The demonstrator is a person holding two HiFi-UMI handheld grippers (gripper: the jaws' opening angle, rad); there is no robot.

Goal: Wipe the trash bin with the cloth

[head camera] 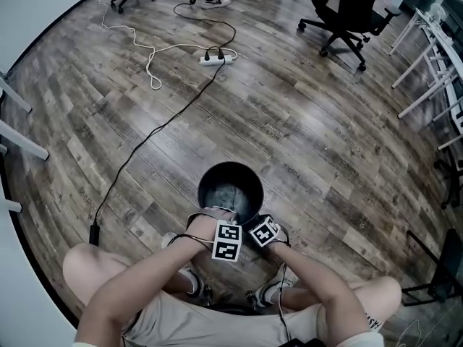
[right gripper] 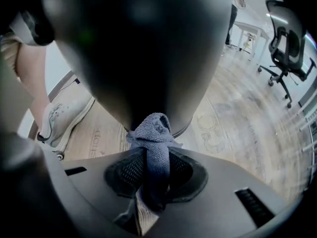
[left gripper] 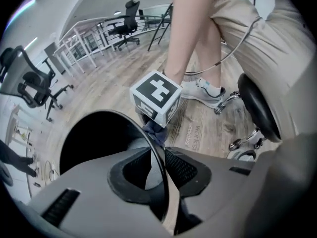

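Office chair (head camera: 348, 7), power strip (head camera: 217, 58) (white), wood floor (head camera: 304, 121)

Your right gripper (right gripper: 153, 171) pinches the grey cloth (right gripper: 154, 129) tight. Its bunched end presses low against the outer wall of the dark trash bin (right gripper: 148, 48) — a pale shoe (right gripper: 63, 115) rests on the wooden floor (right gripper: 237, 120) at left.

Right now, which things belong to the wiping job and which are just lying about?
In the job: trash bin, cloth, right tongs gripping it, left tongs astride the bin's rim.
Lying about: power strip, office chair.
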